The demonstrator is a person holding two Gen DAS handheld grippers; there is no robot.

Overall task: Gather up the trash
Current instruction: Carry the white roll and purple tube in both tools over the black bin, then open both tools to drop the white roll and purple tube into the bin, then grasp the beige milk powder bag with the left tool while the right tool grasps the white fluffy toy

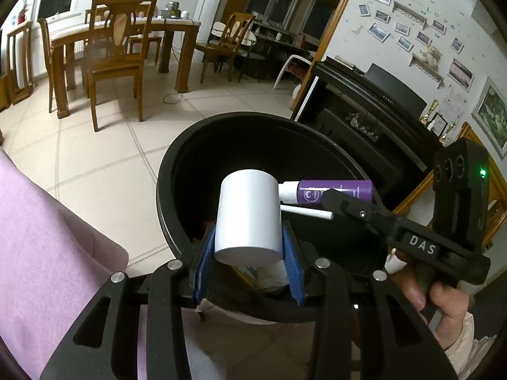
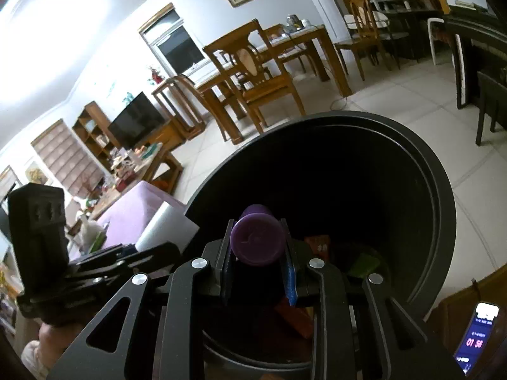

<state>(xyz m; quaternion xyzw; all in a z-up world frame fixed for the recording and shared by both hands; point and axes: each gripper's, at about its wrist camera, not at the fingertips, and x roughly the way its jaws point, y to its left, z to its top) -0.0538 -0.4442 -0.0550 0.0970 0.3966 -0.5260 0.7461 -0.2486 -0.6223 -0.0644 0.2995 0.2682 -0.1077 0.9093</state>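
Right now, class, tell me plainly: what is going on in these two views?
A person is collecting trash with a handheld gripper in each hand. The left gripper grips a white cylinder over the open black bin. The right gripper has its jaws shut on a purple bottle, also held over the bin's mouth. Neither item has been released yet; some trash already lies at the bottom.

Your left gripper [image 1: 248, 253], black arms, silver screws, blue pads, your right gripper [image 1: 332, 204] stamped DAS, green light, pale pink cuff [image 1: 469, 345]
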